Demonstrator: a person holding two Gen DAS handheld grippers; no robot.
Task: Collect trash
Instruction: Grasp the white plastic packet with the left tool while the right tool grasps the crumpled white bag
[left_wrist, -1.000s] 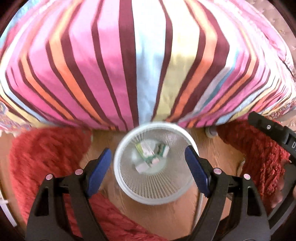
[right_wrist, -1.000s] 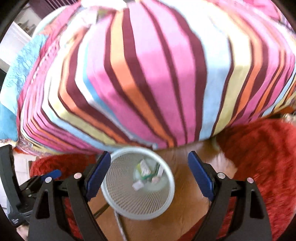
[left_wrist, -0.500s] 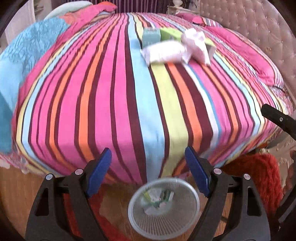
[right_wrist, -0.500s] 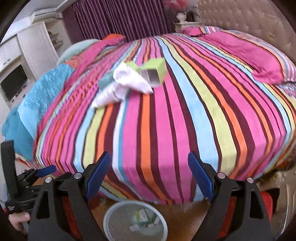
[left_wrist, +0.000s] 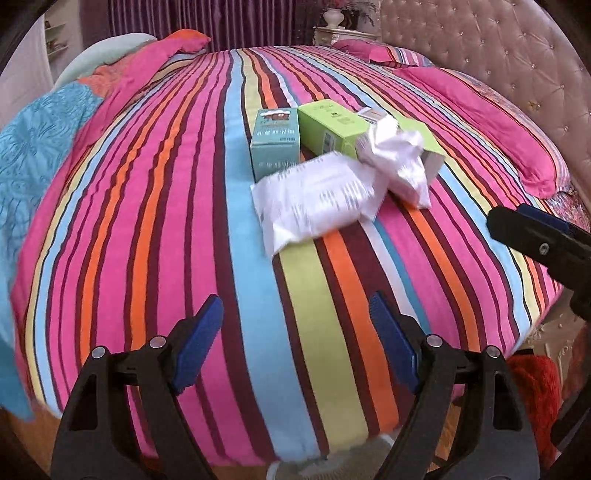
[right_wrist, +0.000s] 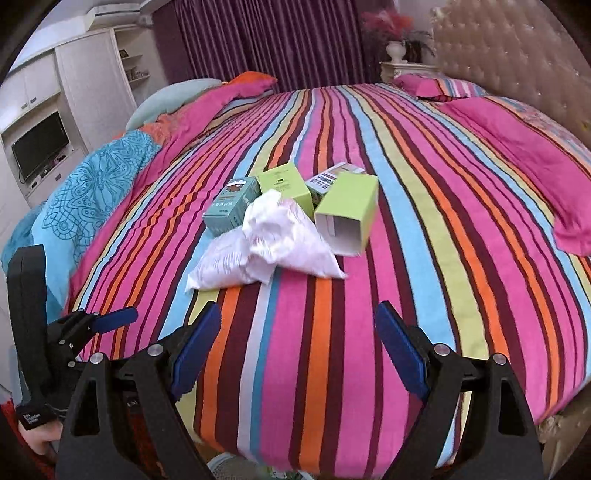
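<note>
Most of both frames is filled by the bed (left_wrist: 155, 206), a broad domed surface covered in smooth cloth striped lengthwise in pink, maroon, orange, pale blue and lime. At the upper right of the left wrist view a tufted, buttoned headboard (left_wrist: 491, 48) in a pale pink sheen is seen, with a long magenta pillow (left_wrist: 491, 122) lying below it. A turquoise patterned blanket (right_wrist: 88, 192) is bunched along the left edge of the right wrist view. The trash is gathered in one touching cluster at the centre of the bed: a flat crinkled white plastic pouch (left_wrist: 317, 195) nearest the cameras, a crumpled white paper wad (left_wrist: 395, 155) resting against it, a lime-green cardboard box (right_wrist: 347, 214) lying with its open rectangular end toward the camera, a second lime-green box (right_wrist: 286, 184) and a small teal printed carton (right_wrist: 231, 205) behind, and a white-grey printed box (right_wrist: 328, 179) partly hidden. At the bottom edge a sliver of a white mesh wastebasket (right_wrist: 229, 467) is seen under the bed's rim. The left tool (left_wrist: 295, 339) is held wide apart, its ribbed blue pads holding nothing, well short of the cluster. The right tool (right_wrist: 299, 347) is likewise spread wide with nothing between its pads.
</note>
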